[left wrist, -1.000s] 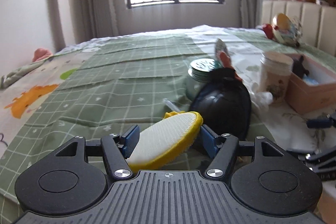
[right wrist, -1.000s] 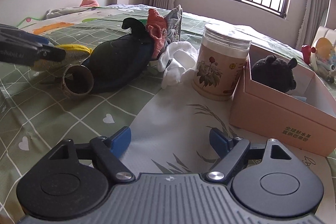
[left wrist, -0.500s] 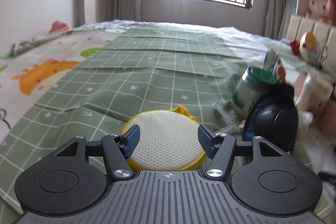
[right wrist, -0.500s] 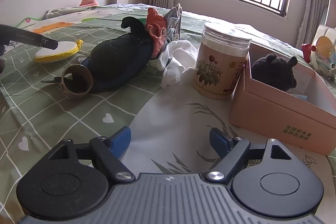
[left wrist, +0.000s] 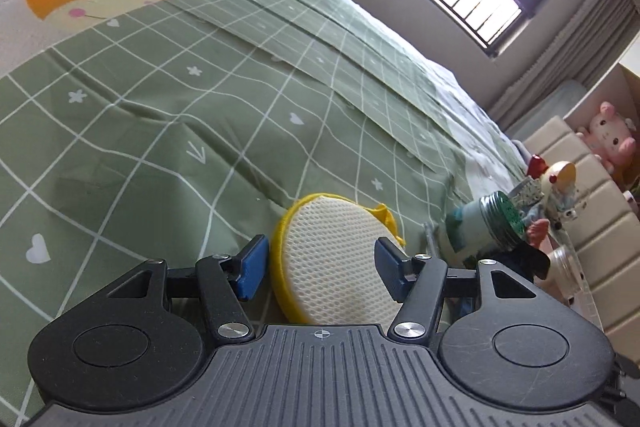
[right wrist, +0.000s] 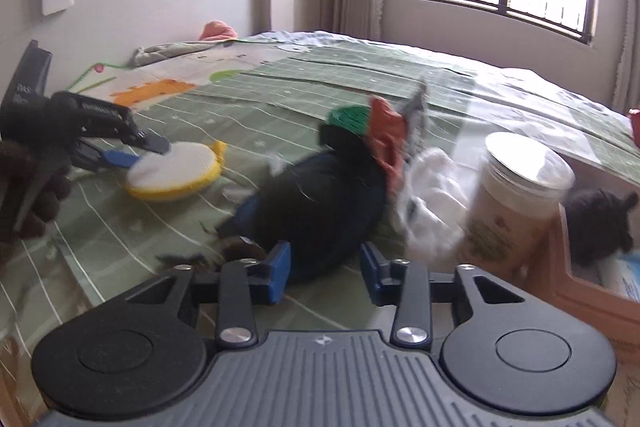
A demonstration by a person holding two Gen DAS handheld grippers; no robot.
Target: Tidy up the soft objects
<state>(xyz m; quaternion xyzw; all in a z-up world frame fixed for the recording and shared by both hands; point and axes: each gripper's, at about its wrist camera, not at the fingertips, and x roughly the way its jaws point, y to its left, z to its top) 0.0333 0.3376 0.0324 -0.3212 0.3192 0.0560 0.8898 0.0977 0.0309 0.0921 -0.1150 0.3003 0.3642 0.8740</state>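
A round yellow-rimmed white mesh sponge (left wrist: 334,259) lies on the green checked bedspread (left wrist: 200,99). My left gripper (left wrist: 320,269) is open around it, with a gap at the left pad. The sponge also shows in the right wrist view (right wrist: 174,173), with the left gripper (right wrist: 132,151) at its near edge. My right gripper (right wrist: 324,273) is open and empty, close in front of a black and blue soft object (right wrist: 316,207). A white cloth (right wrist: 430,203) and an orange cloth (right wrist: 386,139) lie beside it.
A lidded jar (right wrist: 516,203) stands by a pink box (right wrist: 592,291) that holds a black plush (right wrist: 600,223). A green-lidded jar (left wrist: 484,231) and small figurines (left wrist: 558,183) stand to the right. A pink plush (left wrist: 608,139) sits by the headboard.
My left gripper set the sponge down on the bedspread to the left and opened. My right gripper moved forward and left toward the black soft object.
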